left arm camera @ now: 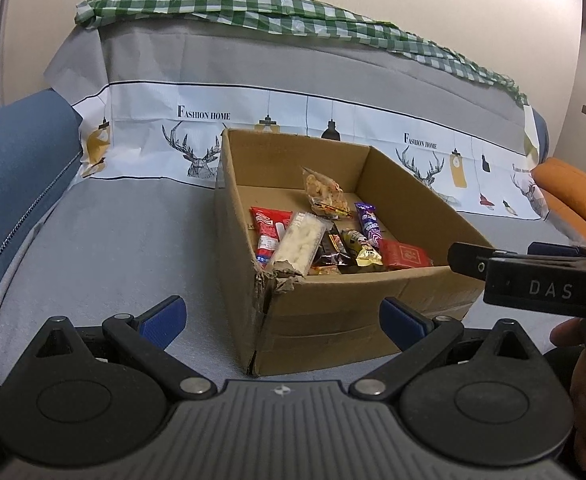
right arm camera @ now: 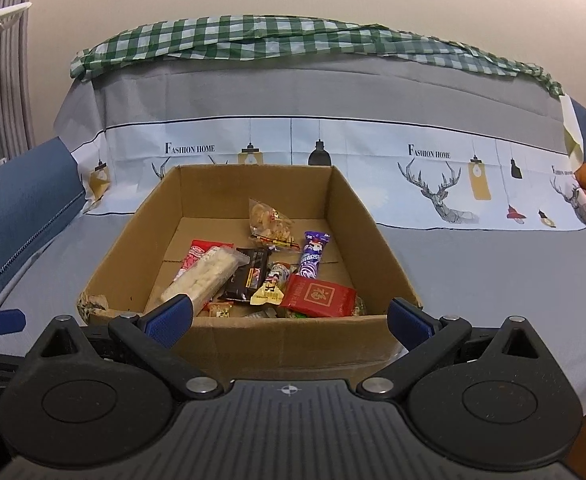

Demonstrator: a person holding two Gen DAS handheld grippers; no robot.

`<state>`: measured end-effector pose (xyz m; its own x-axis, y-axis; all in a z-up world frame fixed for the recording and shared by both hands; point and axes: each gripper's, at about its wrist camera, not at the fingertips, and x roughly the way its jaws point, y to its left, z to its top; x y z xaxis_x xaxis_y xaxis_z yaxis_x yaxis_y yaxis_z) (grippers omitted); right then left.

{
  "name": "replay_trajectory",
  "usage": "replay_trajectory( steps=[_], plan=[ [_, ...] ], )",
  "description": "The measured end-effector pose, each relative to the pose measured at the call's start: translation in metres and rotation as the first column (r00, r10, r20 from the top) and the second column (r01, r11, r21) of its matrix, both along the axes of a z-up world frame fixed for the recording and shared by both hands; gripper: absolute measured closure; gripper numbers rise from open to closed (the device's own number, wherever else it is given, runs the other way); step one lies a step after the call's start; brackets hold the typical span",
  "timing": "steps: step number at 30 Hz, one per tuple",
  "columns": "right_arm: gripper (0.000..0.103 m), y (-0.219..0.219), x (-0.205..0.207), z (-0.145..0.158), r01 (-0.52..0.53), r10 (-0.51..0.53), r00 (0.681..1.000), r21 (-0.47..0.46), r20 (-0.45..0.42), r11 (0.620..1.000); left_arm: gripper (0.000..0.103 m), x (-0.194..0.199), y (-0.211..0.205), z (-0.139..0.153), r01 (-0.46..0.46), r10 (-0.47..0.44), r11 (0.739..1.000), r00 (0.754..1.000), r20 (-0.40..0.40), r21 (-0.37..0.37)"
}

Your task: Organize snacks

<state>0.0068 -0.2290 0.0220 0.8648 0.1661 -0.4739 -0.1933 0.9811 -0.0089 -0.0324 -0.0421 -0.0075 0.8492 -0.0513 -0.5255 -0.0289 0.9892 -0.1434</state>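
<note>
An open cardboard box (left arm camera: 333,312) (right arm camera: 293,340) sits on the grey-covered sofa seat. Inside lie several snacks: a red packet (left arm camera: 407,255) (right arm camera: 319,296), a long white-filled pack (left arm camera: 299,242) (right arm camera: 203,276), a purple wrapper (left arm camera: 369,222) (right arm camera: 313,258), a clear bag of crisps (left arm camera: 325,192) (right arm camera: 271,220), a dark bar (right arm camera: 249,276). My left gripper (left arm camera: 283,318) is open, low in front of the box's torn near corner. My right gripper (right arm camera: 289,316) is open too, at the box's near wall, and shows as a black body (left arm camera: 533,276) at the right of the left wrist view. Neither holds anything.
The sofa back carries a printed deer cloth (left arm camera: 197,152) (right arm camera: 437,188) and a green checked cloth (left arm camera: 253,4) (right arm camera: 293,36) on top. A blue armrest (left arm camera: 17,168) (right arm camera: 17,208) stands at the left, an orange cushion (left arm camera: 573,196) at the right. Part of a hand (left arm camera: 569,332) shows low right.
</note>
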Motion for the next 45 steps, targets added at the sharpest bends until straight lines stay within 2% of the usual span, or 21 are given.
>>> replay_trajectory(
  steps=[9, 45],
  plan=[
    [0.001, 0.007, -0.003, -0.001, -0.008, 0.009, 1.000, -0.035, 0.007, 0.999, 0.000, -0.002, 0.000, 0.002, 0.004, -0.004, 1.000, 1.000, 0.009, 0.012],
    [0.001, 0.015, -0.005, -0.002, -0.009, 0.010, 1.000, -0.080, 0.011, 0.997, 0.000, -0.005, -0.001, 0.006, 0.014, -0.015, 1.000, 0.999, 0.035, 0.028]
  ],
)
